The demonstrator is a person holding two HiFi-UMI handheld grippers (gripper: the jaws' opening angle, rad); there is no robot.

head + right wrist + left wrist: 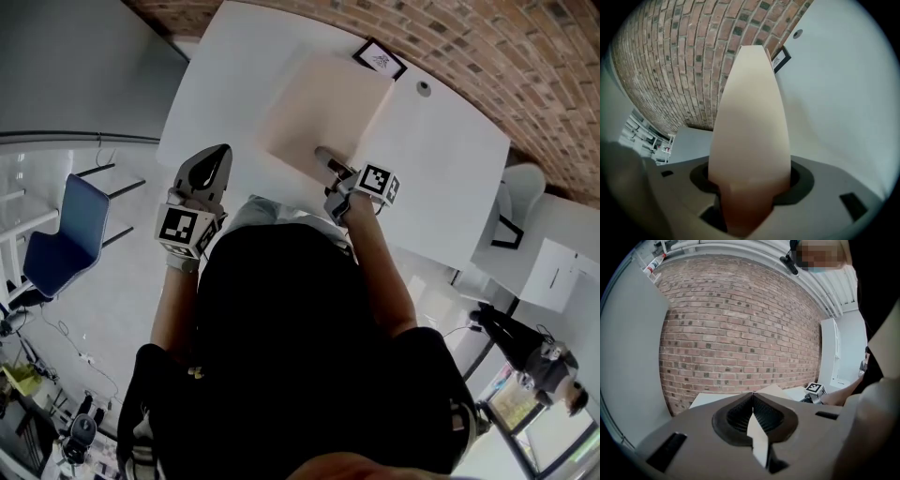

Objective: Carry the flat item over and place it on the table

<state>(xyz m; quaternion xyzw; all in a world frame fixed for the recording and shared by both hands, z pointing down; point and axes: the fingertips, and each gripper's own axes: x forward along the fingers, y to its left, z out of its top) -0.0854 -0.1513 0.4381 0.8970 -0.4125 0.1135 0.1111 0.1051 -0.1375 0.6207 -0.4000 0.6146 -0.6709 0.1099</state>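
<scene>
Brick wall (525,66) behind, white table (450,159) in front: a person stands at the table's near edge with a gripper in each hand. The flat item, a pale beige board (323,108), is already over the tabletop. The carry looks all but finished. What appears to be left is setting the board flat and letting go, as it is not yet released.

The right gripper (328,161) has its jaws clamped on the board's near edge, partway along the table's near side. In the right gripper view the board (750,117) fills the space between the jaws. It runs straight ahead toward the far edge, where a small black-framed card (379,58) lies beside the wall. From the head view the board covers the middle of the table, with bare white top to either side. Whether its far end is touching the surface or hanging just above it cannot be told.

The left gripper (214,159) sits at the table's near left edge, just beside the board's near left corner and apart from it. Its own view shows the jaw tips met together with nothing gripped, and the board's corner (773,391) lies beyond them. A blue chair (66,234) stands on the floor to the left, well apart from the table.
</scene>
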